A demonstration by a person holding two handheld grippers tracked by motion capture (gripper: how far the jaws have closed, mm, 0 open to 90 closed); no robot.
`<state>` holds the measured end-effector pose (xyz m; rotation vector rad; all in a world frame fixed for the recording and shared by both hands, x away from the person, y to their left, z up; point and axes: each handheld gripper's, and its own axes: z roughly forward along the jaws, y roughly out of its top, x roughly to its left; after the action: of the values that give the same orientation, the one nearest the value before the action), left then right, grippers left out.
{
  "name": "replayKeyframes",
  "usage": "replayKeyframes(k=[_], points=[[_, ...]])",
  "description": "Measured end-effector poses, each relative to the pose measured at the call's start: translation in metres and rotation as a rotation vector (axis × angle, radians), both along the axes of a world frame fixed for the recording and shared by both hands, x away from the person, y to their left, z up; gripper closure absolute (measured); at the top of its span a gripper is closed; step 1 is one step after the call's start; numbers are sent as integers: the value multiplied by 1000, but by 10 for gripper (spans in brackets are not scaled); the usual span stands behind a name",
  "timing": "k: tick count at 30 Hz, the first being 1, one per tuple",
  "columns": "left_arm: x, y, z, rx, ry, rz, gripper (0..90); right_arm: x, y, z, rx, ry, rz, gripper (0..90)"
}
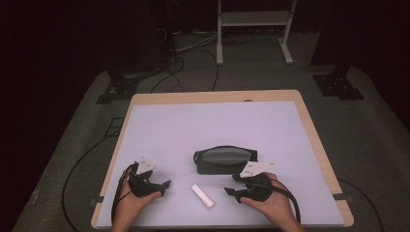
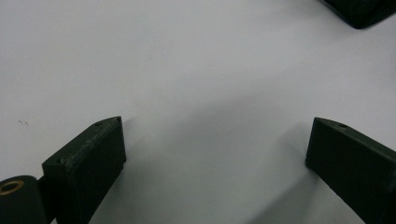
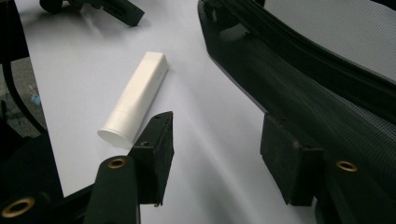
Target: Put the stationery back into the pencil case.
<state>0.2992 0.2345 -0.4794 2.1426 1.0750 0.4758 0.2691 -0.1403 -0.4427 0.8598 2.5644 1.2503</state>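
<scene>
A smooth white tube (image 3: 135,96) lies beside a black mesh pouch (image 3: 327,88); both grippers' jaws gape empty.

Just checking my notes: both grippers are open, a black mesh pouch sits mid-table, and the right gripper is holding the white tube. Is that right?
Not quite. The right gripper holds nothing: the right gripper view shows the white tube lying on the table beside its open jaws. The left gripper is open too, and the black mesh pouch sits mid-table.

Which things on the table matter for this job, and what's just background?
Likely in play: white tube; black mesh pouch; left gripper and right gripper, both open and empty.

Background: floor cables; white stand.
</scene>
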Motion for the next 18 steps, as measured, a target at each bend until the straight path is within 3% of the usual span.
replayKeyframes(k=[18], points=[[0,0,0,-1,1,0,40,0,45,-5,-11,6,106,438]])
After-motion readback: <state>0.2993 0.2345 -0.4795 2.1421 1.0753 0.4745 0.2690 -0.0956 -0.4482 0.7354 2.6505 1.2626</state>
